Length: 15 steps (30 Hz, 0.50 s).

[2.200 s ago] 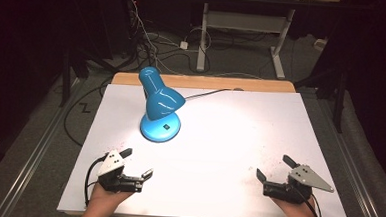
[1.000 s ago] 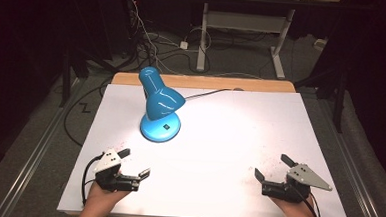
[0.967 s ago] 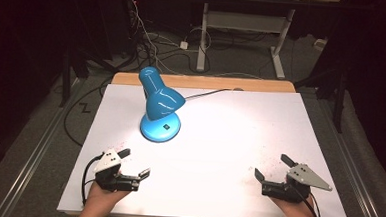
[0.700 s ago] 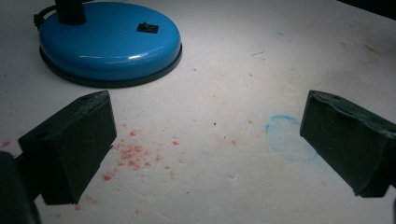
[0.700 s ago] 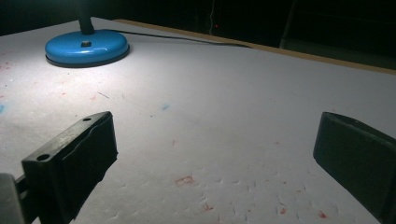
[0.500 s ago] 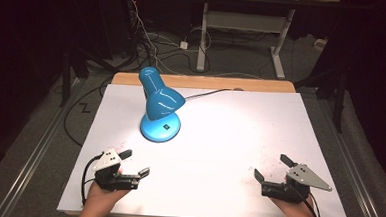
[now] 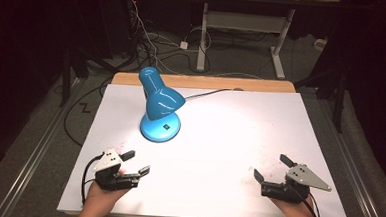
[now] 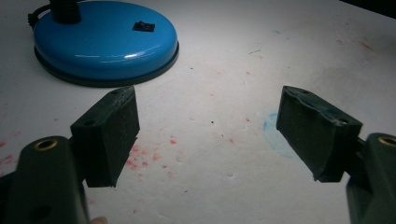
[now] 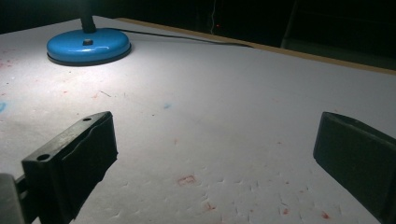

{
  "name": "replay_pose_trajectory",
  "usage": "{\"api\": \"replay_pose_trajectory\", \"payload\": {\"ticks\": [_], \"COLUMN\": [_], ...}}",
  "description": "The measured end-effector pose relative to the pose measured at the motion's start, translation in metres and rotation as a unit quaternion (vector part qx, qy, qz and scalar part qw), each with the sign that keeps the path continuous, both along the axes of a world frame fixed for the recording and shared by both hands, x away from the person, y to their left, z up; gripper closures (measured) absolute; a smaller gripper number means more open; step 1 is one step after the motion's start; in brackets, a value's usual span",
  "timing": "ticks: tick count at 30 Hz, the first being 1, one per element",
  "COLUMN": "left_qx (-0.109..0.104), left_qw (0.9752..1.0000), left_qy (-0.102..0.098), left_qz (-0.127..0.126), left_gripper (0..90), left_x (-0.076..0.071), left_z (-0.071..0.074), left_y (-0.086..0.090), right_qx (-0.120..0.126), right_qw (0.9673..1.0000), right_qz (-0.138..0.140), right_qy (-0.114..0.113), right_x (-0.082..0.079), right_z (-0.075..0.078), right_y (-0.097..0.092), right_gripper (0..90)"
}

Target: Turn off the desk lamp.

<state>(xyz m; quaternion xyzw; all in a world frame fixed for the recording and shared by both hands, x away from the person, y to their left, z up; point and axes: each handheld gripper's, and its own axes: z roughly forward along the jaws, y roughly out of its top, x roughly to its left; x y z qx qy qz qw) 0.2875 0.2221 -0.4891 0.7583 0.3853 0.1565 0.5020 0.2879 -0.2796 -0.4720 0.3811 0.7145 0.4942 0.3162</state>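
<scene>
A blue desk lamp [image 7: 160, 107] stands lit at the back left of the white table sheet [image 7: 240, 126], its shade tipped down over its round base [image 8: 105, 42]. My left gripper [image 7: 136, 163] rests near the front left corner and points at that base. Its jaws have just been closing, still stand apart, and nothing is between them [image 8: 208, 126]. My right gripper [image 7: 272, 166] rests near the front right, open wide over bare sheet [image 9: 215, 144], with the lamp base [image 9: 88, 45] far off.
The lamp's black cord [image 7: 209, 93] runs back over the table's wooden rear edge [image 7: 262, 85]. Faint red and blue stains [image 8: 154, 156] mark the sheet. Beyond the table lie a dark floor, cables and a desk frame [image 7: 245, 21].
The left gripper's jaws stand a little narrower than before. Both hands and the lamp have kept their places.
</scene>
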Motion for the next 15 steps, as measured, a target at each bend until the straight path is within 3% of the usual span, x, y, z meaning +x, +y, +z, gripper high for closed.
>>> {"api": "replay_pose_trajectory", "payload": {"ticks": [10,15], "left_qx": [-0.009,-0.002], "left_qw": [0.9999,1.0], "left_qy": [0.008,0.005], "left_qz": [0.003,-0.001], "left_gripper": [31.9,40.7], "left_x": [0.0021,0.0017], "left_z": [-0.0001,-0.0001], "left_y": [0.0003,-0.0001], "right_qx": [0.0,-0.001], "right_qw": [1.0,1.0], "right_qz": [0.002,0.003], "right_qy": [0.001,0.0], "right_x": [-0.0001,0.0], "right_z": [0.0,0.0002], "right_y": [0.0003,0.0003], "right_gripper": [0.6,0.6]}}
